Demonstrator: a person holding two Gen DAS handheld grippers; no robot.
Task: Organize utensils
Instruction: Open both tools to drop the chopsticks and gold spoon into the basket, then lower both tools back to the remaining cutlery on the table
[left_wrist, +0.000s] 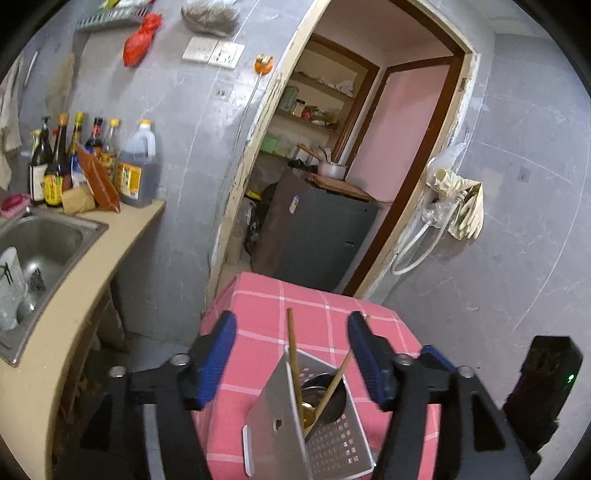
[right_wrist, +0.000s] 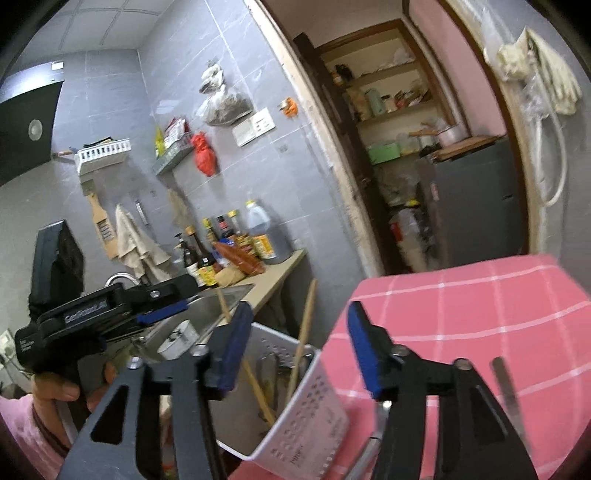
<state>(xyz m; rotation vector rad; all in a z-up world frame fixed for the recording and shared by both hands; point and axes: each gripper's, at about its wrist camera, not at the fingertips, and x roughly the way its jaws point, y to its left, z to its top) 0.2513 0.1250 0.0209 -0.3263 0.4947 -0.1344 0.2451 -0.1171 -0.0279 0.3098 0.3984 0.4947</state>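
On the pink checked tablecloth (left_wrist: 325, 306) that covers a small table stands a perforated metal utensil holder (left_wrist: 332, 439), and we see it from both sides. In the left wrist view our left gripper (left_wrist: 291, 354) hovers just above the holder with its blue-padded fingers (left_wrist: 218, 354) spread apart and nothing pressed between them; the holder's rim lies below the gap. Two wooden chopsticks (left_wrist: 293, 365) lean out of the holder, one steeply upright, the other tilted toward the right, and a metal ladle bowl (left_wrist: 325, 391) sits down inside with them. In the right wrist view our right gripper (right_wrist: 295, 350) also has its fingers wide apart and empty, the holder (right_wrist: 306, 417) showing between and below them. A dark knife blade (right_wrist: 508, 391) lies on the cloth to the right of that gripper. Beyond the table, a steel sink (left_wrist: 44, 240) is set in the counter beside a cluster of sauce bottles (left_wrist: 74, 158).
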